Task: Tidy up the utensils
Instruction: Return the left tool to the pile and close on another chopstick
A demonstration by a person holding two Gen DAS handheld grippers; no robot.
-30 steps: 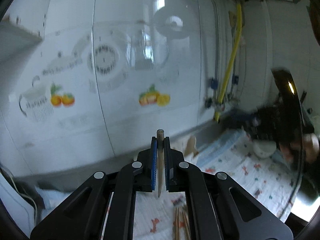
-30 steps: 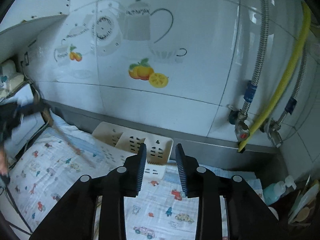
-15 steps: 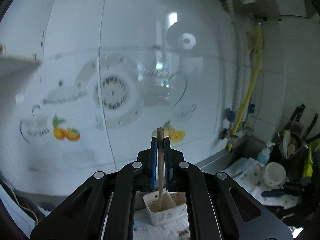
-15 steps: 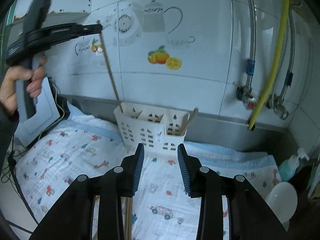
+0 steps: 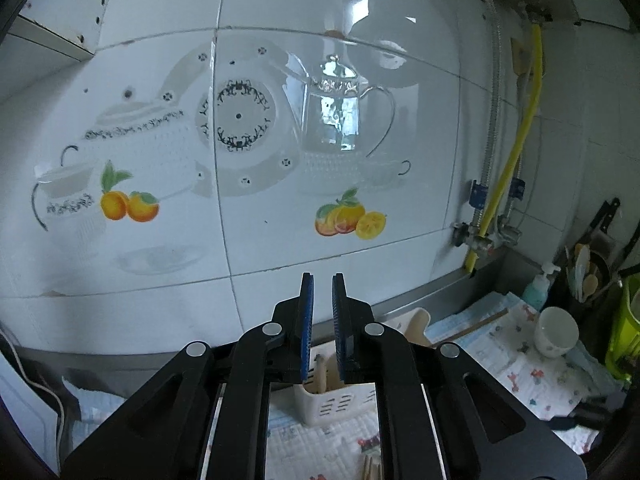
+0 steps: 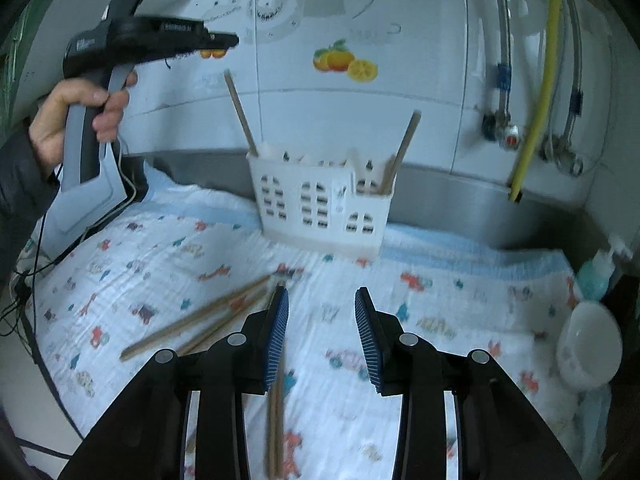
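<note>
Left wrist view: left tongs (image 5: 322,330) just spread, empty; chopstick (image 6: 241,113) dropped into caddy (image 6: 322,204). Right tongs (image 6: 322,338) spread, unloaded.

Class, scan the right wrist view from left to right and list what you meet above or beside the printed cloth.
Hand holding the left gripper → white utensil caddy → yellow hose → teal soap bottle.

A white slotted utensil caddy (image 6: 322,204) stands on a cartoon-print cloth (image 6: 420,312) against a tiled wall. Two chopsticks (image 6: 241,114) lean in it, one at each end. More chopsticks (image 6: 200,320) lie loose on the cloth. The right gripper (image 6: 322,336) hovers low, fingers (image 6: 278,336) apart, nothing between them. A hand (image 6: 76,116) holds the left gripper (image 6: 230,41) above the caddy's left end.
</note>
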